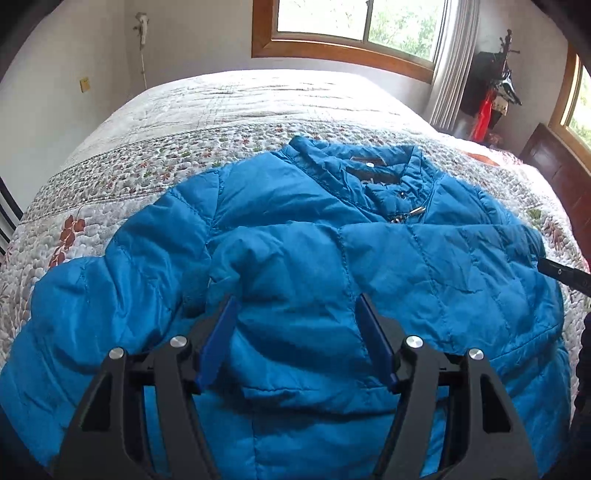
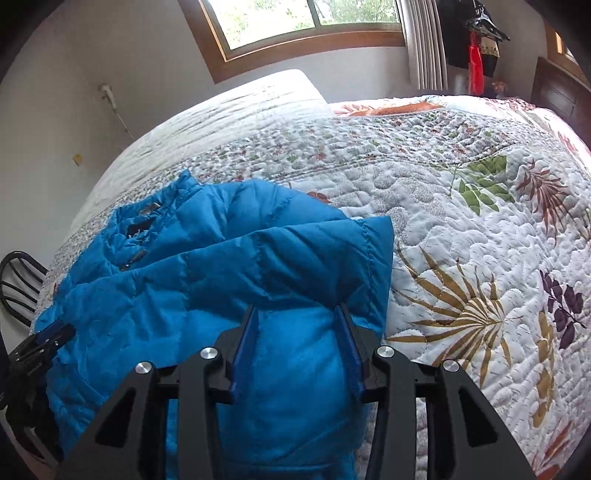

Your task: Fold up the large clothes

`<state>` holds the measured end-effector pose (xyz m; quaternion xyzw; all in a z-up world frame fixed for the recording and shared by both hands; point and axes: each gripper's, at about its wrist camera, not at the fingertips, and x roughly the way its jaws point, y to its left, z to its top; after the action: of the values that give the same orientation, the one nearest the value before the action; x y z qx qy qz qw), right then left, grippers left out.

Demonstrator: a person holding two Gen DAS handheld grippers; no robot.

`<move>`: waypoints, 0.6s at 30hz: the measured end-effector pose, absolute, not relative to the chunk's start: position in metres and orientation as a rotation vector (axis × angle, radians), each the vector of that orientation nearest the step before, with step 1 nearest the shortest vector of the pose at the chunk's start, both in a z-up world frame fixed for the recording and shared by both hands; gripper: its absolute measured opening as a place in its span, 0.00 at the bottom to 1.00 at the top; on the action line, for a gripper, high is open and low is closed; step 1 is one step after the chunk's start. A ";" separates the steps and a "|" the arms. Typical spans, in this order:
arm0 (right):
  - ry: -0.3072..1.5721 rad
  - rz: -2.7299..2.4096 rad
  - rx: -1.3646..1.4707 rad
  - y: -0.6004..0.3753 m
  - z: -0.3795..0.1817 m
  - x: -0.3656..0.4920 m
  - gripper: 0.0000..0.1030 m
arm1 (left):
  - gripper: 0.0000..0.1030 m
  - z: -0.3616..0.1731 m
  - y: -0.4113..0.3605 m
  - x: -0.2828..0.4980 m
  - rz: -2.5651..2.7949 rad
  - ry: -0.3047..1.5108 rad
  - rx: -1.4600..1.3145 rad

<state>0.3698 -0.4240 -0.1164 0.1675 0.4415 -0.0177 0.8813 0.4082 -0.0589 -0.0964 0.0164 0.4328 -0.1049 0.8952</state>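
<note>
A blue quilted puffer jacket (image 1: 295, 258) lies front up on the bed, collar away from me, with a sleeve folded across its chest. My left gripper (image 1: 295, 304) is open just above the jacket's middle and holds nothing. The jacket also shows in the right wrist view (image 2: 221, 277), its right side folded inward with a sleeve end near the edge. My right gripper (image 2: 297, 314) is open over that folded right part and holds nothing. The left gripper shows at the left edge of the right wrist view (image 2: 50, 338).
The bed is covered by a white floral quilt (image 2: 461, 240). A wooden-framed window (image 1: 351, 33) and curtain (image 1: 450, 66) stand behind. Clothes hang on a rack (image 1: 491, 96) at the far right. A dark wooden headboard (image 1: 554, 162) is at the right.
</note>
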 end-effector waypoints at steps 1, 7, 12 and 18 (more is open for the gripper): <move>0.921 -0.029 0.359 -0.423 -0.111 0.365 0.42 | 0.66 -0.092 -0.057 0.403 -0.223 0.884 0.026; 1.014 -0.011 0.356 -0.411 -0.124 0.357 0.42 | 0.67 -0.106 -0.058 0.398 -0.248 0.941 0.044; 0.987 -0.021 0.320 -0.405 -0.138 0.360 0.43 | 0.68 -0.126 -0.058 0.408 -0.238 0.980 0.043; 0.903 0.009 0.371 -0.417 -0.103 0.326 0.43 | 0.68 -0.092 -0.027 0.380 -0.211 0.929 -0.012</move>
<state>0.3258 -0.4174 -0.1032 0.1781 0.4339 0.0045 0.8832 0.3796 -0.0270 -0.0919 -0.0058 0.4472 -0.1017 0.8886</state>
